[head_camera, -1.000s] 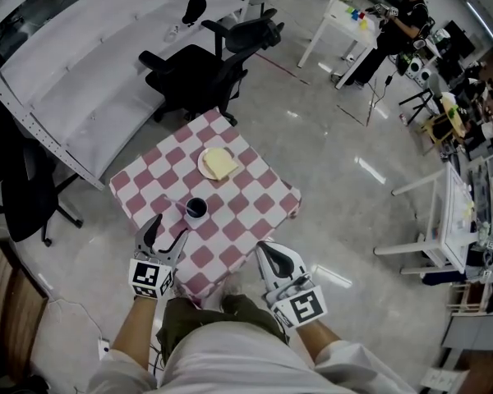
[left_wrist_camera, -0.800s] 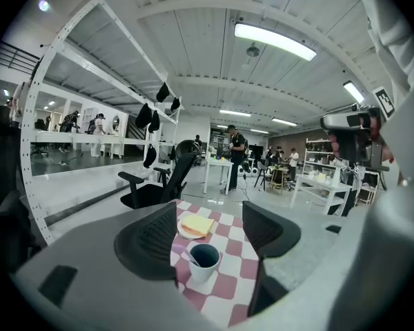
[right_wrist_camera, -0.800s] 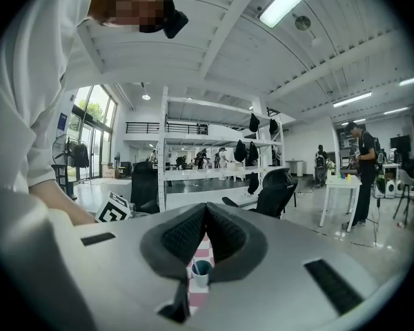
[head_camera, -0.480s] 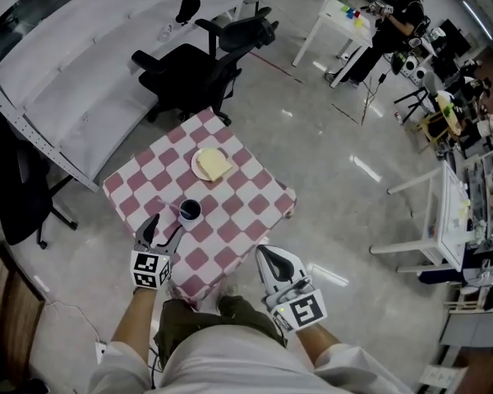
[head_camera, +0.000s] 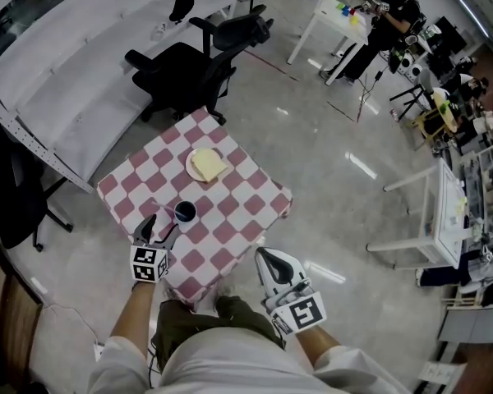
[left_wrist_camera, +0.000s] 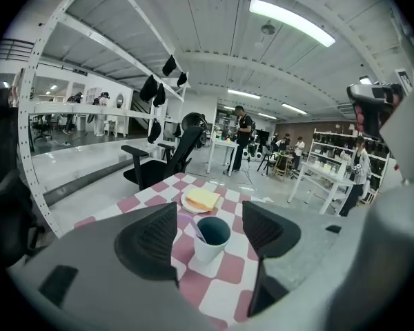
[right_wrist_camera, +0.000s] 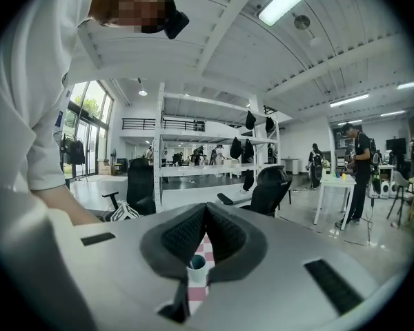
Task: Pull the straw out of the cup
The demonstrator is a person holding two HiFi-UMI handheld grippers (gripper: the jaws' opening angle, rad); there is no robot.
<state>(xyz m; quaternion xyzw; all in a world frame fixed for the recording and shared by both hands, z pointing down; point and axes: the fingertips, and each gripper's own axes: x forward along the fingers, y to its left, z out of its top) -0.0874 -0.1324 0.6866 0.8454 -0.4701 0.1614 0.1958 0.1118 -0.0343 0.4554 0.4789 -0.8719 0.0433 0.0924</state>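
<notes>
the cup, straw inside, stands left of centre on the checked table. the left gripper, jaws apart, sits just below it; the right gripper, jaws together, is at lower centre.

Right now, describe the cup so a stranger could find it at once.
Find the small table with the pink-and-white checked cloth. The cup stands on it, nearer the front edge than the plate. It alone is tall and white, with a straw inside.

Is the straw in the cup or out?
In: the straw stands slanted inside the cup, its top poking over the left rim, in the left gripper view.
</notes>
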